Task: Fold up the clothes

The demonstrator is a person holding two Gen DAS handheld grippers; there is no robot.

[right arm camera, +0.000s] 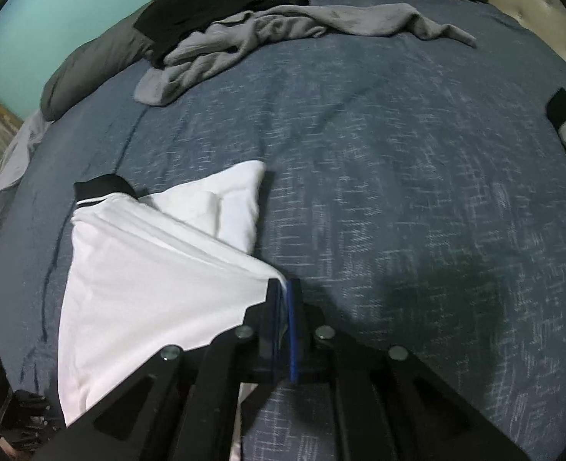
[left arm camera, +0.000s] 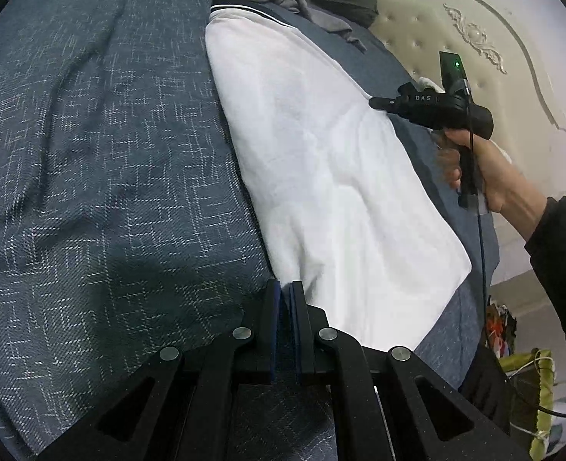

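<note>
A white garment (left arm camera: pixel 321 176) with a dark, white-striped collar band (left arm camera: pixel 244 7) is spread on a bed covered by a blue-grey patterned blanket (left arm camera: pixel 90 153). In the left wrist view its long axis is seen running from the collar, which lies toward the far edge of the bed where the loose clothes are piled, down to the hem near the bed's near edge.

The left gripper (left arm camera: pixel 284 288) is seen with its jaws clenched, the blue pads pressed together, right at the near hem corner of the garment; whether a thin fold of cloth is pinched there cannot be told from this view.

The right gripper (right arm camera: pixel 284 288) is held on the opposite long side, toward the padded headboard (left arm camera: pixel 455 38). Its jaws are clamped on a white edge of the garment — in the right wrist view the cloth is seen drawn up taut from the blanket into the pads, with a folded flap (right arm camera: pixel 236 207) lying beyond it. In the left wrist view the same tool is shown gripped by a person's hand (left arm camera: pixel 486 176), its tip touching the garment's side edge.

The coming move is judged to turn on one relation — the lifted side edge is on the right gripper's side, and the garment's body lies across from it toward the left gripper, so the fold would be carried across the long axis.

A crumpled grey garment (right arm camera: pixel 244 42) and a black one (right arm camera: pixel 190 7) are left well apart, near the far edge.
</note>
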